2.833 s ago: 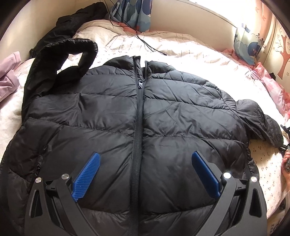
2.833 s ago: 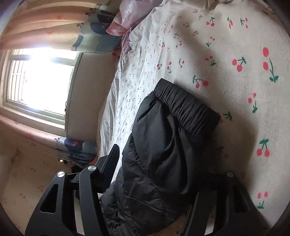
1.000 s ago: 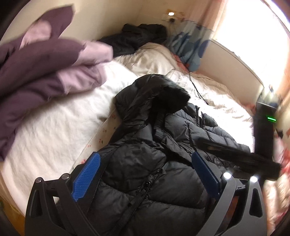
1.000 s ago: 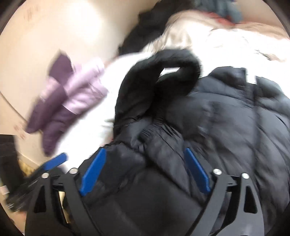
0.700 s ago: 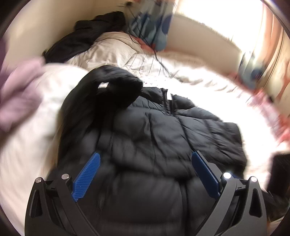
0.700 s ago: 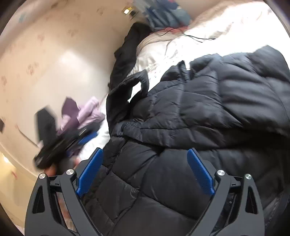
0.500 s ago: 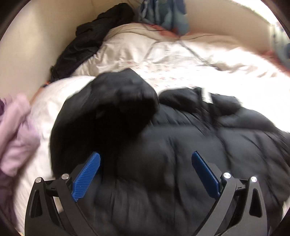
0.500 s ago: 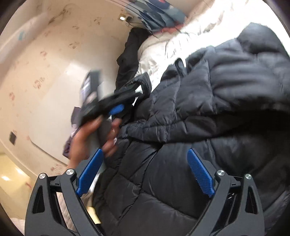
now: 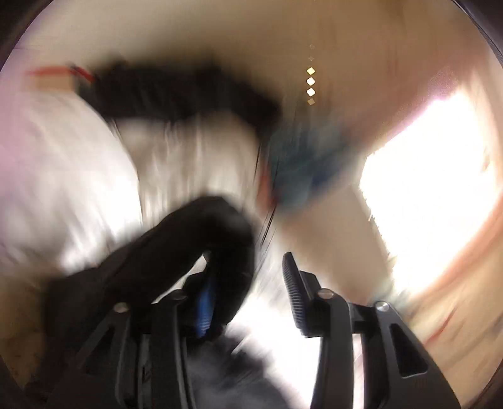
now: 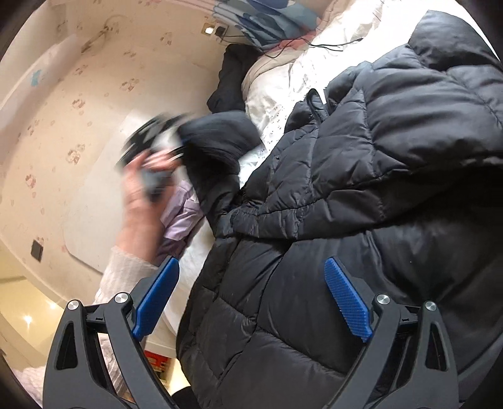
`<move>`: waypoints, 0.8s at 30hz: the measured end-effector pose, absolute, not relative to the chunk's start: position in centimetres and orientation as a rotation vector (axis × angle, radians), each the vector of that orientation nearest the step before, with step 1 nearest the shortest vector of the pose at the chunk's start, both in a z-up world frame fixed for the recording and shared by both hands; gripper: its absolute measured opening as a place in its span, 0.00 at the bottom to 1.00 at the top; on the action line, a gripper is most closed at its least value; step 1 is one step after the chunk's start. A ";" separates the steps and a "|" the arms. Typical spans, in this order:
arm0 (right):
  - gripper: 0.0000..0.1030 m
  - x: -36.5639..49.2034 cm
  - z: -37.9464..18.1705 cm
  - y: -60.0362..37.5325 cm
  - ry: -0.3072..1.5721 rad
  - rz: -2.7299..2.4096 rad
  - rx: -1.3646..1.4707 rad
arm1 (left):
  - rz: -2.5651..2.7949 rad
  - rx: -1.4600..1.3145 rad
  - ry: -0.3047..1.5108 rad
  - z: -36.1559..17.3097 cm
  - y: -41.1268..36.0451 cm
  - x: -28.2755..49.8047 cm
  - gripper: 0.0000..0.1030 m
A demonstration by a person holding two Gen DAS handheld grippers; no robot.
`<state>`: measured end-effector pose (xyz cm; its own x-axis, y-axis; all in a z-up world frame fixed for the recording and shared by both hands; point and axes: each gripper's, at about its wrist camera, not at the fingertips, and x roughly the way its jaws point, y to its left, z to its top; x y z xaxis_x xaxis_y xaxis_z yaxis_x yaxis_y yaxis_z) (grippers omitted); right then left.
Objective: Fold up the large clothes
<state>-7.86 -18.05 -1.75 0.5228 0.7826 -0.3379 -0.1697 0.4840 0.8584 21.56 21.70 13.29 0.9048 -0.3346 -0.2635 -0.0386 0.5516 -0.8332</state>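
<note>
A black puffer jacket (image 10: 377, 157) lies on the white bed cover (image 10: 276, 81), with one sleeve folded across its front. My right gripper (image 10: 251, 299) hovers open just over the jacket's lower left part, nothing between its blue pads. In the right wrist view a hand (image 10: 141, 195) holds my left gripper (image 10: 151, 148), blurred, at the jacket's other sleeve (image 10: 217, 138). The blurred left wrist view shows that black sleeve (image 9: 195, 232) looped between the closing jaws of my left gripper (image 9: 248, 273). It rests against the left pad, and the right finger (image 9: 292, 289) stands apart from it.
A purple garment (image 10: 182, 214) lies beside the jacket near the bed's edge. Another dark garment (image 10: 229, 81) is heaped against the wall, with a blue patterned cushion (image 10: 267, 19) and a black cable (image 10: 314, 44) at the head. A bright window (image 9: 424, 176) is at the right.
My left gripper swung from above the jacket's front to its left sleeve, and its jaws narrowed around the cuff. My right gripper came over the jacket's lower part and has stopped.
</note>
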 end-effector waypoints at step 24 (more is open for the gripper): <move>0.88 -7.4 -3.9 -17.1 0.878 0.646 0.897 | 0.016 0.685 0.654 20.3 13.5 10.4 0.94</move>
